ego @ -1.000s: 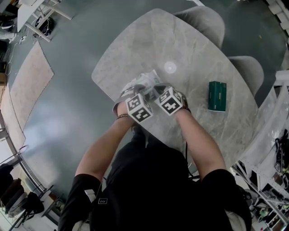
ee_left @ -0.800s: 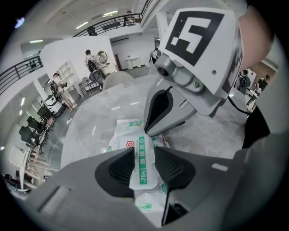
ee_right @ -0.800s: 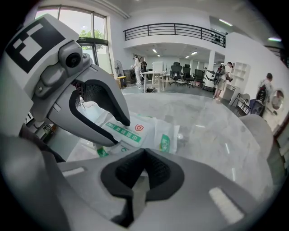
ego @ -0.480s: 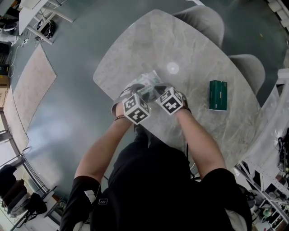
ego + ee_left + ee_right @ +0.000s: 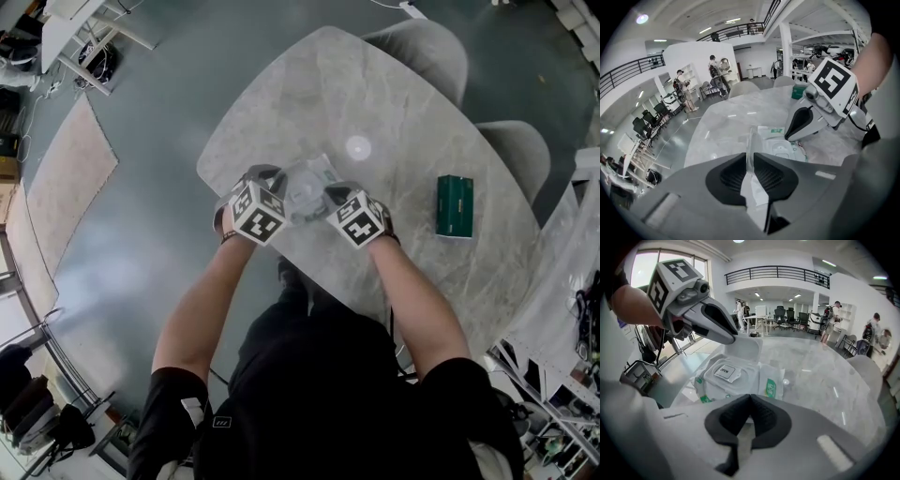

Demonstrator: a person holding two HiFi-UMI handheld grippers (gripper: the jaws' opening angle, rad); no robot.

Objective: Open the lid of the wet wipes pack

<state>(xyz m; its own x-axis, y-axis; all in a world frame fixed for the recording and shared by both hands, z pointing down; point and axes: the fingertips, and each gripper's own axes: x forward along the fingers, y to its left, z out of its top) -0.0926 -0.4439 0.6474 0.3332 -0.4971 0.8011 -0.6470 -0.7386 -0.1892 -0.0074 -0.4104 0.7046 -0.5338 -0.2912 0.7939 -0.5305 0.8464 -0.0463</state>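
The white wet wipes pack [image 5: 307, 181] lies on the marble table [image 5: 394, 103], between my two grippers. In the right gripper view its top [image 5: 725, 372] bears an "OPEN" sticker, and the white plastic lid [image 5: 743, 348] stands raised at the pack's far side. My left gripper [image 5: 750, 157] has just been closing and is now shut on that thin lid [image 5: 750, 143], which stands on edge between the pads. It sits at the pack's left [image 5: 279, 187]. My right gripper [image 5: 750, 399] is shut on the pack's near edge, at the pack's right [image 5: 328, 194].
A dark green box [image 5: 454, 206] lies on the table to the right. Two grey chairs [image 5: 427, 47] [image 5: 517, 150] stand at the far side. The table's near edge runs just below my hands. People stand far off in the hall.
My left gripper has moved left and upward, away from the right one, and the lid has come up with it. More of the pack now shows between the grippers. The right gripper has stayed put.
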